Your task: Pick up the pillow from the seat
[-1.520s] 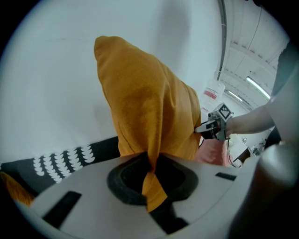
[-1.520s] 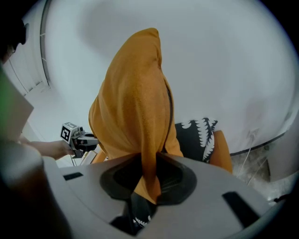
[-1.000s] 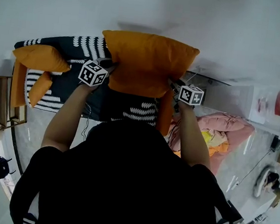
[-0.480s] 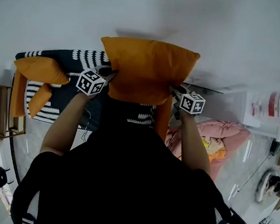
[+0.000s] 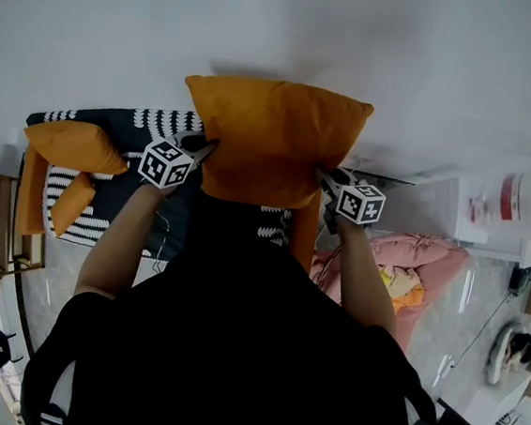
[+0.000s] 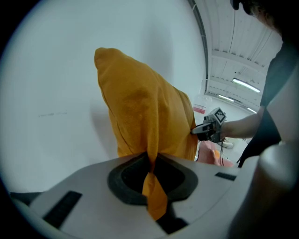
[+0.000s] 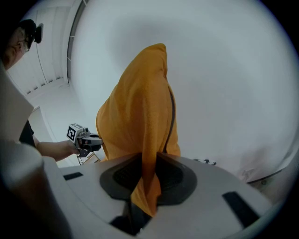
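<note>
Against the white wall (image 5: 286, 20) at the far side of the scene, a seat with a black-and-white patterned cover (image 5: 148, 121) runs left to right. Two smaller orange cushions (image 5: 70, 144) lie at its left end, and a heap of pink bedding (image 5: 412, 255) sits on the floor off its right end. Above the middle of the seat is the orange pillow (image 5: 273, 142). Its broad face is turned toward the person and its long axis runs left to right, so it spans the gap between the two grippers. Its upper part shows against the wall rather than the seat cover, so it appears to be lifted clear of the seat. The head view hides its bottom edge behind the person's head, so that cannot be confirmed there. The left gripper (image 5: 208, 149) sits at the pillow's lower left edge and the right gripper (image 5: 326, 175) at its lower right edge, at about the same height and about equally near the person. Neither hand has the advantage, and the pillow lies beyond and above both. In the left gripper view the jaws are pressed together on a narrow fold of the pillow's fabric (image 6: 150, 161), with a tail of cloth poking back past the pads. The bulk of the pillow (image 6: 145, 112) rises ahead of them. The right gripper view shows the same thing: its jaws are clamped tight on a gathered pleat (image 7: 148, 161), and the pillow (image 7: 140, 107) stands up beyond them. With only thin pinches of cloth holding it, any further move depends on both hands travelling together along that left-right line.
</note>
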